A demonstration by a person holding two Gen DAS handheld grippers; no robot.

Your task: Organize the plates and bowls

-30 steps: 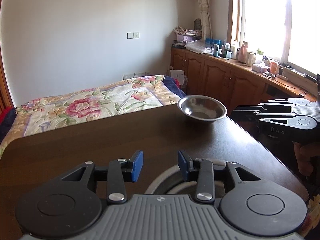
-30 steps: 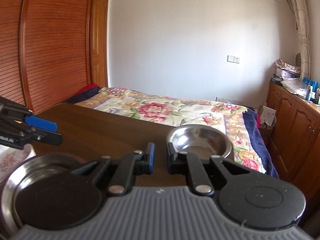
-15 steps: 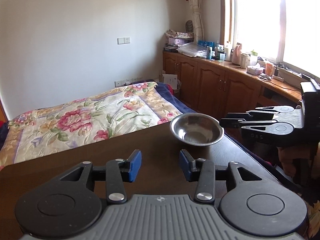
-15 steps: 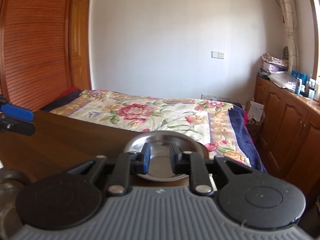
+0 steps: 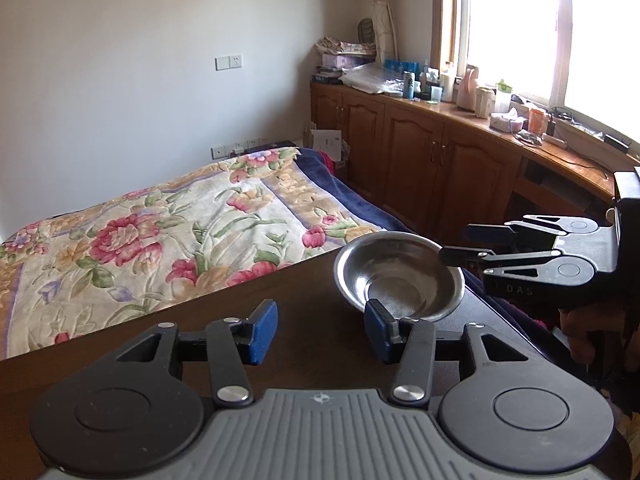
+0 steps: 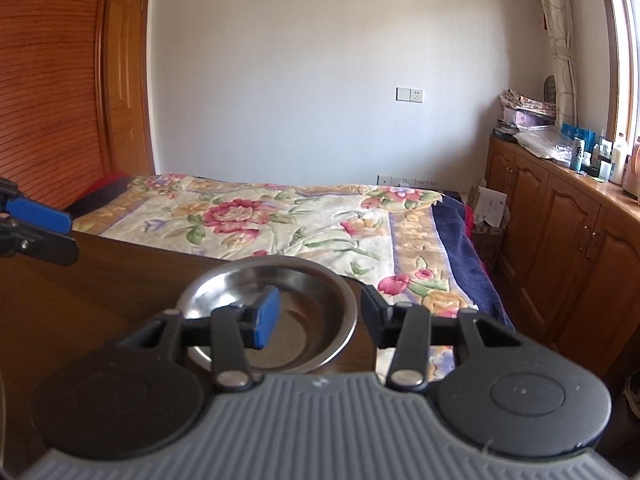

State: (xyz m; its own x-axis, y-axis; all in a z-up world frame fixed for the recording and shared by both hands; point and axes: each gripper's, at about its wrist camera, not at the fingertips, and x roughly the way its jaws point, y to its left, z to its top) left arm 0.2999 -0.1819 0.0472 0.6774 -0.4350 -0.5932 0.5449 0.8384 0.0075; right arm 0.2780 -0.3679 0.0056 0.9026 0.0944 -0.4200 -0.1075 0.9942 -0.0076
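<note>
Right gripper [image 6: 318, 316]: your jaws stand wide, holding nothing; the near right rim of the steel bowl [image 6: 296, 300] sits between them, the blue-padded left finger inside the bowl, the right finger outside it.

Left gripper [image 5: 320, 330]: your jaws stand wide and empty, low over the bench [image 5: 160, 344], the right pad just before the bowl's near side.

Steel bowl: one, upright, empty, at the far right corner of the dark wooden bench, close to the edge.

Hand [image 5: 588, 332]: yours, partly seen under the right gripper's body.

Bed [image 6: 280, 220]: floral quilt, directly beyond the bench.

Cabinets [image 5: 432, 160]: wooden, along the window wall, top cluttered with bottles and boxes.
</note>
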